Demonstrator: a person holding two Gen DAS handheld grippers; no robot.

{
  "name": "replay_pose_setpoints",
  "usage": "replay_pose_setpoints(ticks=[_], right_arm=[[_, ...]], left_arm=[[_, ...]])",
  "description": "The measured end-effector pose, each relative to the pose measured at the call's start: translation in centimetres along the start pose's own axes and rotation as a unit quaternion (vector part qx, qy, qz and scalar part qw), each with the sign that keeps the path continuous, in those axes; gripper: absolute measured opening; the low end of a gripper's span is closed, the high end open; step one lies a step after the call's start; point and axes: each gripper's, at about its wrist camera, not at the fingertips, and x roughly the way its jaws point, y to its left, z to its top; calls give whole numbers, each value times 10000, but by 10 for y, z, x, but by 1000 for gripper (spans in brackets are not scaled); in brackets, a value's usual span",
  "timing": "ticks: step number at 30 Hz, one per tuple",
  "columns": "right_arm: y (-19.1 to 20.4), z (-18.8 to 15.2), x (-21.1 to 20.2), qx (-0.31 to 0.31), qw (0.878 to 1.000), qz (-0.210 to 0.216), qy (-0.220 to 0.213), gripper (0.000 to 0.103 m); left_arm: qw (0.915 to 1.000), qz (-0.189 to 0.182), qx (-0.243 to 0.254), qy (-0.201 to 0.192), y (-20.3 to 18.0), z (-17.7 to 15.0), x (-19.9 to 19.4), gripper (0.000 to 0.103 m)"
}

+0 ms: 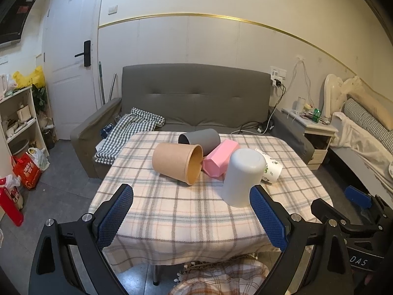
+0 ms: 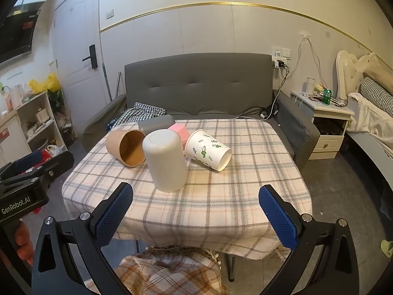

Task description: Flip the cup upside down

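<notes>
A white cup [image 1: 242, 177] [image 2: 165, 158] stands upside down on the plaid-covered table [image 1: 186, 216] [image 2: 221, 204], base up. Around it lie on their sides a brown paper cup [image 1: 178, 163] [image 2: 125, 147], a grey cup [image 1: 200, 139] [image 2: 154, 124], a pink cup [image 1: 221, 159] [image 2: 179, 130] and a white leaf-print paper cup [image 1: 270, 168] [image 2: 208, 150]. My left gripper [image 1: 191, 196] is open and empty, its right fingertip just beside the white cup's lower right. My right gripper [image 2: 196, 196] is open and empty, in front of the white cup.
A grey sofa [image 1: 196, 98] [image 2: 199, 86] with a checked cloth [image 1: 127, 132] stands behind the table. A nightstand [image 2: 326, 125] and bed are at right, shelves [image 1: 19, 115] and bags at left. A plaid-cushioned stool [image 2: 169, 270] sits below the table's near edge.
</notes>
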Motion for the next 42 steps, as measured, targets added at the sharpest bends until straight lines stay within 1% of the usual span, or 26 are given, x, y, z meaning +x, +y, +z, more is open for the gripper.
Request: replay_pose_setpoints(ticks=[6,13,42], right_arm=[[1,-2,1,-15,10000,0,13,103],[2,-3,1,-30,10000,3,26,103],[3,-5,2,-31,10000,-2,51,103]], left_arm=[[9999,28,-31,-98,2,-1,-2,98],[10000,21,-36,-27,3,-3,-1,98],[10000,2,-52,-3,3,-7,0,98]])
